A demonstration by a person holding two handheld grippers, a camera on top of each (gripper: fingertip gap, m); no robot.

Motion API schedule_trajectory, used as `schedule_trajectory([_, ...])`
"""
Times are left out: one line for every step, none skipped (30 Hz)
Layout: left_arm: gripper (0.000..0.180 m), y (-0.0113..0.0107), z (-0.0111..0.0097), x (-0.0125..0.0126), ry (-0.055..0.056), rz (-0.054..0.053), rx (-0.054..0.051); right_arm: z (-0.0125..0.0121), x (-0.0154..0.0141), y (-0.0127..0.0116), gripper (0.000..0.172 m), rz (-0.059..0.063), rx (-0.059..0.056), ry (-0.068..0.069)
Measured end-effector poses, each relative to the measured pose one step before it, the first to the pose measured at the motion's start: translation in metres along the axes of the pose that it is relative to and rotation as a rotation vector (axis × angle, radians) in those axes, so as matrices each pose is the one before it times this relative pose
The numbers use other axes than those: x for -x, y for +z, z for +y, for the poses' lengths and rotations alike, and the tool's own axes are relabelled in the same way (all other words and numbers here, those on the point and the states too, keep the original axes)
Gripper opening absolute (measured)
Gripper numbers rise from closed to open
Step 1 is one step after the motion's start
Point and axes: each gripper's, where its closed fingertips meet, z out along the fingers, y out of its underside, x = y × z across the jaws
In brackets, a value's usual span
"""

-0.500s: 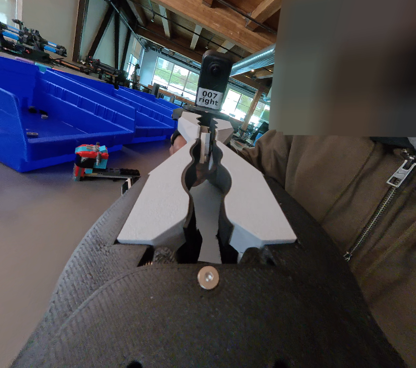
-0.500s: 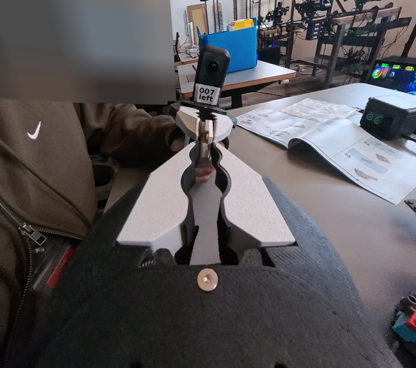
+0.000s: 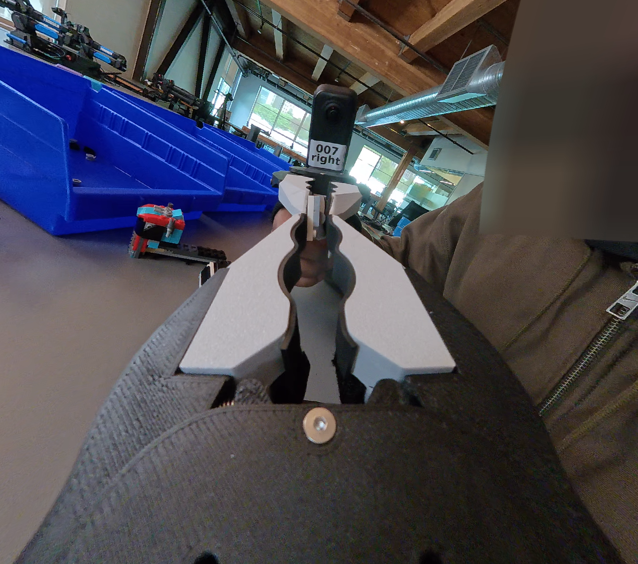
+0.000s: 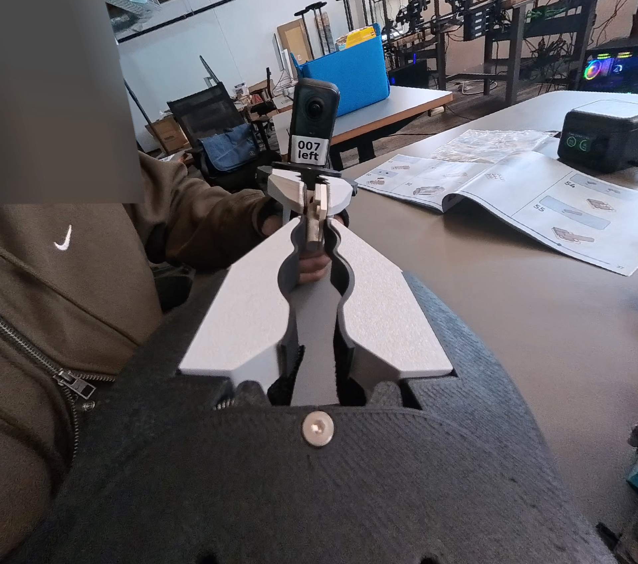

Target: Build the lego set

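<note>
My two grippers meet tip to tip above the table. In the left wrist view my left gripper (image 3: 316, 229) is shut on a small stack of cream and grey brick plates (image 3: 313, 217). My right gripper (image 3: 317, 202) faces it and clamps the far end of the same stack. In the right wrist view my right gripper (image 4: 312, 235) is shut on the cream and grey plates (image 4: 316, 219), with my left gripper (image 4: 312, 198) gripping them from the far side. A hand shows behind each pair of fingertips.
A red, teal and black brick model (image 3: 160, 229) sits on the grey table (image 3: 69, 323) in front of blue bins (image 3: 103, 167). An open instruction booklet (image 4: 518, 202), a clear bag (image 4: 493, 143) and a black box (image 4: 600, 140) lie to the right. A person's olive jacket (image 4: 69, 288) is close by. Only a small space, under 4 cm, lies between the two pairs of fingers.
Both grippers stay shut on the plates, tip to tip. The pair has tilted and shifted slightly, so the background sits a little differently in both views.
</note>
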Motion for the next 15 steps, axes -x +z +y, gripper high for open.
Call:
schedule_trajectory([0.011, 0.00022, 0.00038, 0.00055, -0.0041, -0.0020, 0.0017, 0.00044, -0.00050, 0.00005, 0.011, 0.0031, 0.0024, -0.0016])
schedule_trajectory([0.012, 0.00023, 0.00071, 0.00045, -0.0047, -0.0012, 0.0032, 0.00064, -0.00049, 0.00018, 0.011, 0.0037, 0.0035, -0.0031])
schedule_trajectory([0.012, 0.00020, 0.00064, 0.00013, -0.0034, 0.0004, 0.0022, 0.00070, -0.00006, 0.00025, 0.011, 0.0017, 0.0035, -0.0038])
schedule_trajectory([0.012, 0.00015, 0.00032, 0.00002, -0.0002, -0.0003, 0.0017, 0.00043, 0.00032, 0.00022, 0.011, -0.0001, 0.0028, -0.0039])
schedule_trajectory([0.011, 0.00005, 0.00025, -0.00020, 0.0033, 0.0000, 0.0008, 0.00008, 0.00080, 0.00024, 0.011, -0.0021, 0.0013, -0.0046])
schedule_trajectory([0.010, -0.00027, -0.00017, -0.00112, 0.0049, 0.0061, -0.0019, -0.00015, 0.00092, 0.00028, 0.011, -0.0030, -0.0002, -0.0037])
schedule_trajectory([0.010, -0.00029, -0.00036, -0.00077, 0.0037, 0.0041, -0.0019, -0.00017, 0.00132, 0.00028, 0.011, -0.0040, -0.0003, -0.0044])
schedule_trajectory([0.010, -0.00016, 0.00004, -0.00080, 0.0058, 0.0034, -0.0003, -0.00019, 0.00121, 0.00032, 0.011, -0.0033, 0.0003, -0.0058])
schedule_trajectory([0.010, -0.00021, 0.00009, -0.00076, 0.0010, 0.0047, 0.0011, 0.00000, 0.00094, 0.00020, 0.011, -0.0018, 0.0010, -0.0053])
schedule_trajectory([0.010, -0.00018, 0.00003, -0.00072, -0.0089, 0.0074, 0.0007, 0.00007, 0.00029, 0.00010, 0.011, 0.0008, 0.0015, -0.0041])
schedule_trajectory([0.010, 0.00002, 0.00035, 0.00074, -0.0120, -0.0003, 0.0006, 0.00050, -0.00068, -0.00002, 0.011, 0.0049, 0.0033, -0.0030])
schedule_trajectory([0.011, -0.00008, 0.00062, 0.00075, -0.0093, -0.0017, 0.0014, 0.00077, -0.00055, -0.00004, 0.011, 0.0013, 0.0039, -0.0012])
schedule_trajectory([0.011, 0.00001, 0.00052, 0.00019, -0.0054, 0.0020, 0.0017, 0.00040, -0.00011, -0.00008, 0.011, -0.0029, 0.0014, 0.0038])
schedule_trajectory([0.010, 0.00011, 0.00008, 0.00025, -0.0058, -0.0001, 0.0003, 0.00008, -0.00026, 0.00001, 0.011, -0.0018, -0.0009, 0.0050])
schedule_trajectory([0.010, 0.00002, -0.00013, -0.00006, -0.0051, 0.0002, -0.0019, 0.00002, -0.00006, 0.00009, 0.011, -0.0015, -0.0011, 0.0032])
